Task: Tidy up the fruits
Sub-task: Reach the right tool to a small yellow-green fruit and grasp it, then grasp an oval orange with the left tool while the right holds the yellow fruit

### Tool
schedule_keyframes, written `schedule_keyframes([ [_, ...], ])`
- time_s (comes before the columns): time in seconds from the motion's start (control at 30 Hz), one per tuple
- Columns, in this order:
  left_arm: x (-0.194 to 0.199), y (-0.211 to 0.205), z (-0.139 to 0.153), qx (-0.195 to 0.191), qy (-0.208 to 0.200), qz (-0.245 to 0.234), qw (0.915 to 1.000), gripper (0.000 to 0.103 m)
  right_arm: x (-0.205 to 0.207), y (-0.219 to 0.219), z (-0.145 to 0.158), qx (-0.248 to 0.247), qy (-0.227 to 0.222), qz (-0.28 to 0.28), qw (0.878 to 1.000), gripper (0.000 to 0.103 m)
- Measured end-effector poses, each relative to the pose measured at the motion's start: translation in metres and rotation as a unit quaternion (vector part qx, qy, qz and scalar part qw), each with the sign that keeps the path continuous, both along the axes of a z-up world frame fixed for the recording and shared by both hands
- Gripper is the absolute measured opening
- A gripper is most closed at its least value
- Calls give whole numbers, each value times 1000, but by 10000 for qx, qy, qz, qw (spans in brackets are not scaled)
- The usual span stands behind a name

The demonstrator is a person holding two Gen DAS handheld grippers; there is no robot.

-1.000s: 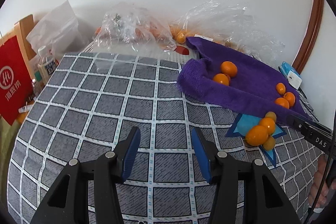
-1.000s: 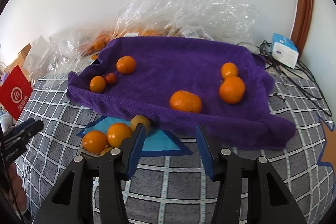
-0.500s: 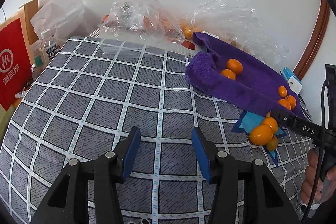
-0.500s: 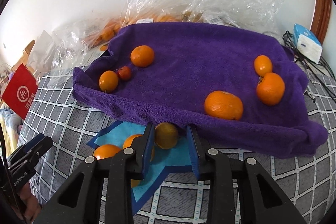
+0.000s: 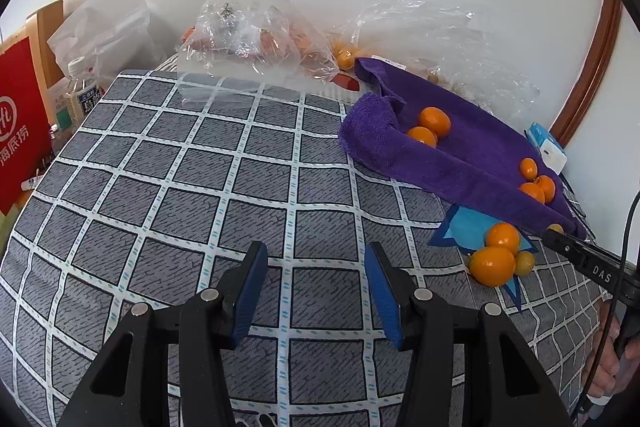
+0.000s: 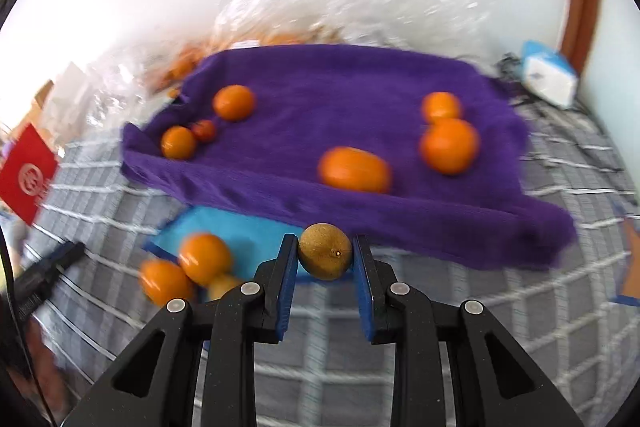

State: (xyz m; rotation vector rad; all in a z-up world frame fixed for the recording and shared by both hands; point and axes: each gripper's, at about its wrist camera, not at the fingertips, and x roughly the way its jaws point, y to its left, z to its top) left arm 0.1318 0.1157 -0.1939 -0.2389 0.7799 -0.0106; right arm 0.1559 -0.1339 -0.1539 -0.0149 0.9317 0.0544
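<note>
Brownish-yellow and dull-skinned, a small round fruit (image 6: 325, 257) sits pinched between the blue pads of the right gripper (image 6: 325, 259), the jaws narrowed onto its two sides. It is held just in front of the near rolled edge of the purple towel (image 6: 360, 99); whether it still touches the cloth below cannot be told, as the right wrist view is smeared with motion. Just to its left, three oranges (image 6: 205, 259) cluster on a blue star-shaped patch (image 6: 224, 227) of the bedcover, close beside the left pad. On the towel lie more oranges: one long one (image 6: 354, 169) near the front fold, two at the right (image 6: 450, 145), and two with a small red fruit (image 6: 204, 130) at the left. The towel's front edge is bunched into a raised ridge, and its far edge runs up against crumpled clear plastic bags (image 5: 256, 27).

Left gripper (image 5: 316, 287) hovers with jaws wide apart and nothing between them, over a broad bare stretch of the grey checked bedcover (image 5: 180, 187), well apart from the towel and the fruit cluster (image 5: 498, 253). In that view the right gripper's black arm (image 5: 592, 267) reaches in from the right edge beside the cluster.

Beyond the cover's left edge stand a red paper bag (image 5: 16, 123) and a plastic bottle (image 5: 82, 87); a white wall rises behind, with a wooden door frame (image 5: 592, 67) and a small blue-and-white box (image 5: 546, 147) at the right
</note>
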Motion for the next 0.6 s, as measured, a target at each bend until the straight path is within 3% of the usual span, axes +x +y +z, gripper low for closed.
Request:
schedule_keyframes([
  [0.13, -2, -11, 2, 77, -55, -304, 9995, 48, -27, -23, -3, -430, -158, -122, 9989, 27],
  [0.3, 1, -19, -1, 180, 113, -521, 9984, 48, -46, -46, -13, -304, -133, -167, 9993, 27],
  [0.6, -9, -20, -3, 229, 326, -227, 9989, 51, -53, -57, -23, -75, -30, -220, 9997, 27],
])
